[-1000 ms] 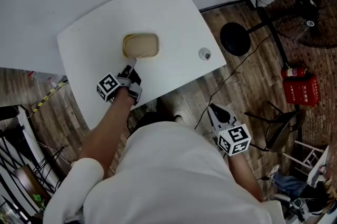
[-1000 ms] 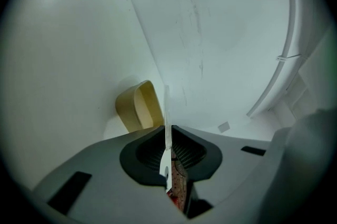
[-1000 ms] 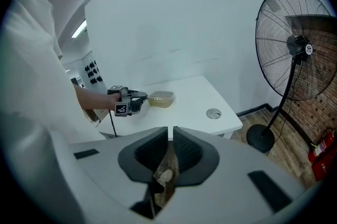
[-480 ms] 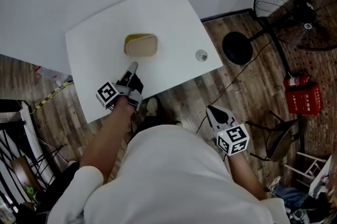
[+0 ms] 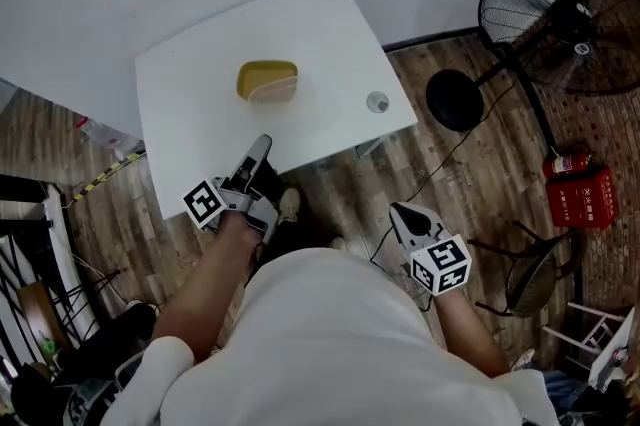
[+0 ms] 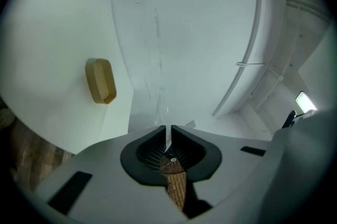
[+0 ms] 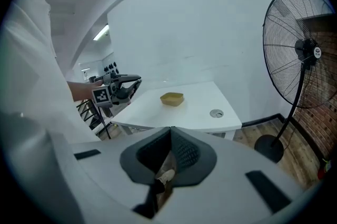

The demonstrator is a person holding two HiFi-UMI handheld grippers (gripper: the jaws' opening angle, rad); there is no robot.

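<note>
On the white table (image 5: pixel 330 44) lies a tan tub (image 5: pixel 268 81) (possibly lidded), ahead of the left gripper (image 5: pixel 261 145), whose jaws are pressed together at the table's near edge; the right gripper (image 5: pixel 400 212) is likewise closed.

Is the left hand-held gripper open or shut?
Shut: the left hand-held gripper shows both jaws pressed together, with nothing between them.
</note>
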